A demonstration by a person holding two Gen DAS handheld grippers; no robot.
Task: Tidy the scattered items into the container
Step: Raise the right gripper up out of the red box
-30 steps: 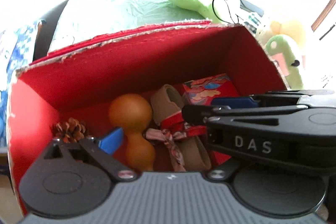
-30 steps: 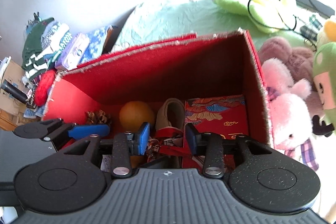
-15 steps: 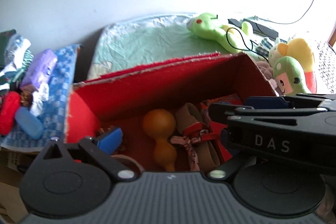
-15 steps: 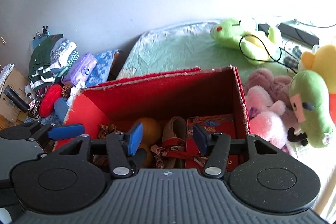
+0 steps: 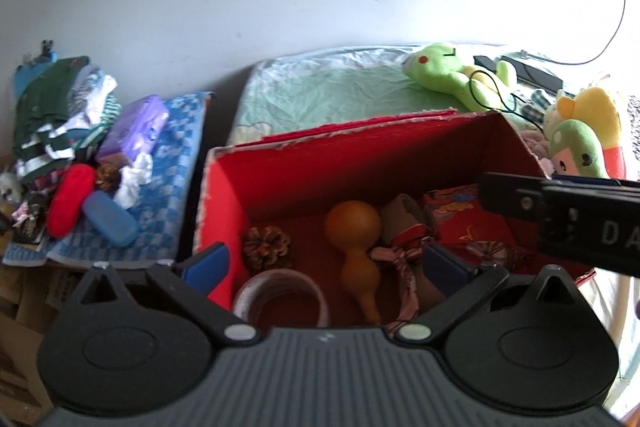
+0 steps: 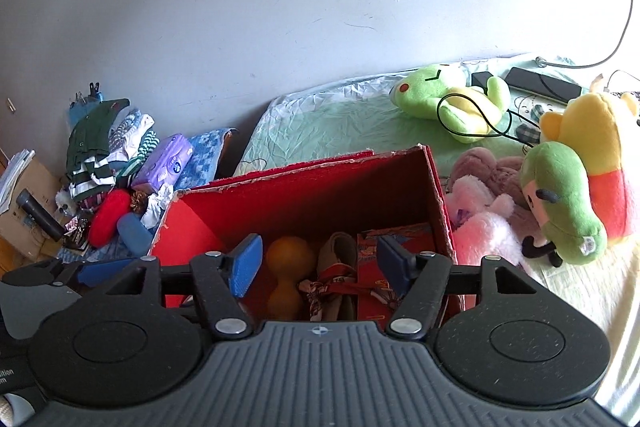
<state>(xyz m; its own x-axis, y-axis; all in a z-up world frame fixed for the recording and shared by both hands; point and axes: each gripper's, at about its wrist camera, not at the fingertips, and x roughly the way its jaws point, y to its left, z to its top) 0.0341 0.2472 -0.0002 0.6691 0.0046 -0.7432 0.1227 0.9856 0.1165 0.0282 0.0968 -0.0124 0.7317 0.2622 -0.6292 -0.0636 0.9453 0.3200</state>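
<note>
Already the red box [image 5: 224,195] at the centre of both views holds a fair load: a pine cone [image 5: 267,246] at lower left of its floor, a roll of tape [image 5: 280,301] at the near edge, an orange gourd [image 5: 354,227] in the middle, a tan slipper tied with patterned ribbon [image 5: 400,217] beside it, and a red printed packet [image 5: 460,219] toward the right wall.

Both tools sit at the bottom of their frames, above the box's near rim, and carry nothing. The left gripper [image 5: 326,261] stands wide, no item between its blue pads. The right gripper [image 6: 320,265] has just been opening and is wide too, its gap empty over the gourd and slipper.

By my reading the task is partly done. At left of both frames, on a blue checked cloth [image 5: 176,163], loose things remain: a red case [image 5: 70,193], a blue case [image 5: 108,219], a second pine cone [image 5: 107,175], crumpled tissue [image 5: 134,179] and a purple pack [image 5: 136,129]. Whether the plush toys [image 6: 560,203] at right count as scattered items I cannot tell.
</note>
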